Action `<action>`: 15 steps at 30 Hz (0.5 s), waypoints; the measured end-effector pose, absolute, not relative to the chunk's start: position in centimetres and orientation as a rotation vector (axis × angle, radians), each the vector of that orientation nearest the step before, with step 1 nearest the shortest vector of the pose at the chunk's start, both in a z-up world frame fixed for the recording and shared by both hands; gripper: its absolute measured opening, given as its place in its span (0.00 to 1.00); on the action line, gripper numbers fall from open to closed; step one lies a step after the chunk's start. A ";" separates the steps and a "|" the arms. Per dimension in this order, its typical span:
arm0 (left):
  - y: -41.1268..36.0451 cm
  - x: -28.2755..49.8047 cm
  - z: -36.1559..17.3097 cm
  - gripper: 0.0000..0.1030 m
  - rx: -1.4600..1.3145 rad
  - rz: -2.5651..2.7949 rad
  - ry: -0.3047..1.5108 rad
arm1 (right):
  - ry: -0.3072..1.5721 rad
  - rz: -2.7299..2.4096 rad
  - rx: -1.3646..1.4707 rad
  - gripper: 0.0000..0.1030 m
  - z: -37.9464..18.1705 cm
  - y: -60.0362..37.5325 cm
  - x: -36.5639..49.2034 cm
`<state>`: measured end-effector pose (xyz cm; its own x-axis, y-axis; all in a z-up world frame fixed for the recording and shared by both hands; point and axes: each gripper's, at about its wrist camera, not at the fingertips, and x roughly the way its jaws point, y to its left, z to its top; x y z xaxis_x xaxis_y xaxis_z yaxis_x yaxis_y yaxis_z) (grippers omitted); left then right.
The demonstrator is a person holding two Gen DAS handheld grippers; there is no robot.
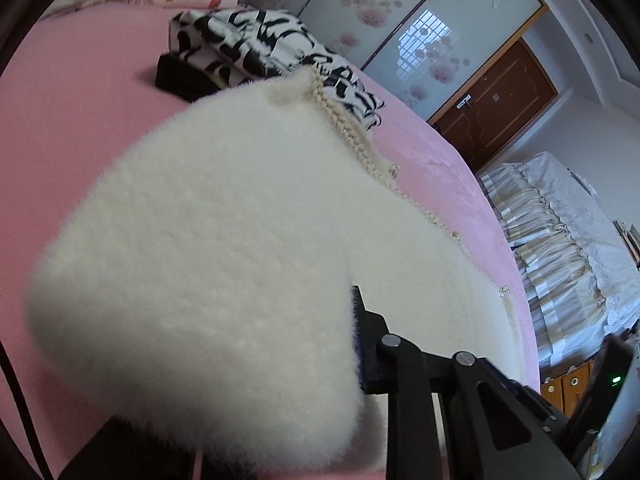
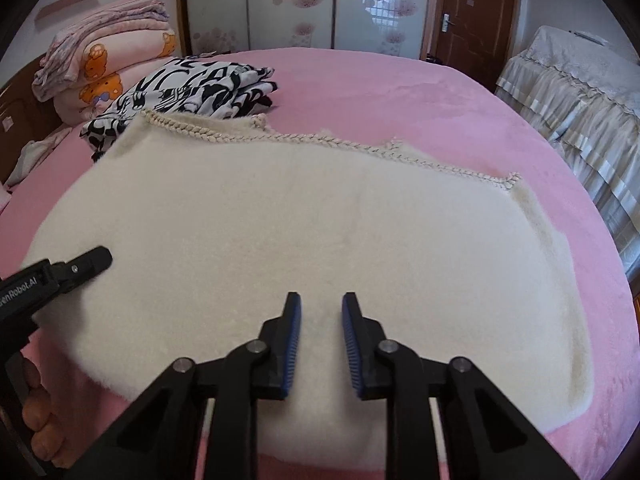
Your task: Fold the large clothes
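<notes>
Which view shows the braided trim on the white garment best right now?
Right wrist view: the braided trim runs unbroken along the far edge of the fluffy white garment. Left wrist view shows the trim only obliquely, partly hidden by fluff.

We hold our right tool (image 2: pixel 320 308) low and level, pointing straight ahead, its two blue-padded fingers (image 2: pixel 294 332) parted with a clear gap between them and nothing gripped. Our left tool (image 2: pixel 94 260) reaches in from the left side, angled forward and to the right; our bare fingers (image 2: pixel 34 412) curl around its handle. In its own view only one finger (image 1: pixel 360 320) shows, the other hidden, so whether it pinches anything cannot be told.
</notes>
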<state>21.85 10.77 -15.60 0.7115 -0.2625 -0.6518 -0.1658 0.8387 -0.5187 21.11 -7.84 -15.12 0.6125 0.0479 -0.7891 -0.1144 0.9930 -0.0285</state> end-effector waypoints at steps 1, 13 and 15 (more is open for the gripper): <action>11.1 21.4 -15.1 0.19 -0.575 -0.051 0.784 | 0.906 0.103 -0.099 0.15 -15.5 -7.7 21.2; 3.6 19.8 -8.0 0.18 -0.204 -0.009 0.654 | 0.921 0.210 -0.061 0.16 -17.7 -8.4 21.8; 0.5 20.2 -6.4 0.18 -0.109 -0.041 0.631 | 0.956 0.257 0.052 0.16 -17.4 -10.0 22.0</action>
